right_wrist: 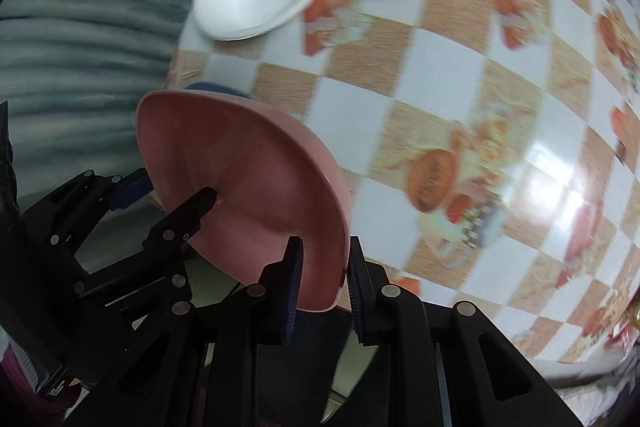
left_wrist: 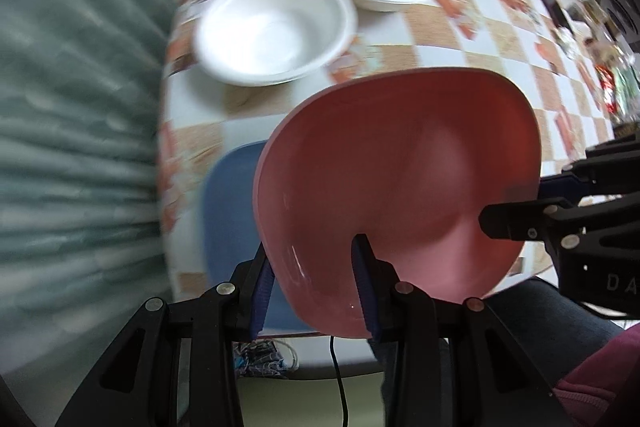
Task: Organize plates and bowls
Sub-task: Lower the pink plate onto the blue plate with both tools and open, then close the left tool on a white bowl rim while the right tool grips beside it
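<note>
From the left wrist view, the left gripper clamps the rim of a pink bowl at six o'clock, above the checked table; the right gripper pinches the rim at three o'clock. White bowls sit at twelve o'clock, a blue plate underneath.

From the right wrist view, the right gripper grips the pink bowl's rim at six o'clock. It looks stiff, light, glossy and likely slippery, so opposite rim edges seem the safest hold.
</note>
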The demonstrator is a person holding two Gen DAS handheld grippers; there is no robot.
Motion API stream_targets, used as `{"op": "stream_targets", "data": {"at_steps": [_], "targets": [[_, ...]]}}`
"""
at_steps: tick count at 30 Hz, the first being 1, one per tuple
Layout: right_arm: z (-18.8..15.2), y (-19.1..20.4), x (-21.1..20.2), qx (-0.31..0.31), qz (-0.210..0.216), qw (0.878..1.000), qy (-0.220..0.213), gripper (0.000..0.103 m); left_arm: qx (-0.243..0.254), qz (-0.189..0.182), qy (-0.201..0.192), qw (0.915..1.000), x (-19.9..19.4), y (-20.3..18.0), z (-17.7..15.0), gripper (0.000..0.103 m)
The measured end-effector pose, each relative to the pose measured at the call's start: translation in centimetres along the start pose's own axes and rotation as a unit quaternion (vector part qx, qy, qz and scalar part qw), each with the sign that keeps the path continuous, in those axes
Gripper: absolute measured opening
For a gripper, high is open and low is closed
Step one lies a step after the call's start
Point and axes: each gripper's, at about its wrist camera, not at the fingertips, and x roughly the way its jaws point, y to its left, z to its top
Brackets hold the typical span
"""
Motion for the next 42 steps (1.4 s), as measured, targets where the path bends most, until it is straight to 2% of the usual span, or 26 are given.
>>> {"op": "stream_targets", "data": {"at_steps": [3,9,18,20,21,22,23,24,27,33,38,42], "targets": [[1.1,2.0,1.1,-0.006,0.015,1.0,0.012,0.024,-0.024,0.01,0.006,0.9996,0.2,2.6,-0.7,0.041],[2.3,5.2,3.7,-0.02,0.024,0.999,0.034,0.024,-0.04,0.022,0.01,0.9989,1.1,5.0,-1.0,0.041],[3.7,5.2,5.7,-0.006,0.026,0.999,0.044,0.024,-0.062,0.03,0.011,0.9976,2.6,5.6,-1.2,0.044],[3.8,4.9,5.8,-0.002,0.031,0.999,0.044,0.026,-0.077,0.027,0.009,0.9966,2.6,6.2,-1.2,0.052],[3.6,4.6,5.7,0.0,0.028,0.999,0.043,0.043,-0.083,0.025,0.008,0.9962,2.5,6.5,-1.2,0.06],[3.5,4.2,5.5,0.004,0.026,0.999,0.04,0.071,-0.091,0.022,0.004,0.9956,2.3,6.8,-1.2,0.062],[3.2,3.7,5.1,0.007,0.025,0.999,0.033,0.081,-0.099,0.017,0.001,0.995,2.1,7.1,-1.2,0.062],[3.1,3.2,4.8,0.012,0.023,0.999,0.026,0.086,-0.103,0.014,0.001,0.9945,2.1,7.3,-1.1,0.062],[2.9,1.0,4.6,0.04,0.017,0.999,0.024,0.086,-0.122,0.0,0.004,0.9926,2.0,8.1,-0.7,0.065],[2.6,-3.4,4.3,0.1,0.004,0.995,0.019,0.086,-0.126,-0.015,-0.007,0.9919,1.4,8.5,1.4,0.069],[3.6,-5.4,3.2,0.121,0.001,0.993,0.0,0.086,-0.115,-0.016,-0.027,0.9929,0.3,8.3,4.5,0.071],[6.0,-5.3,1.6,0.116,-0.017,0.993,-0.025,0.086,-0.11,-0.004,-0.041,0.9931,0.1,8.6,7.3,0.072]]}}
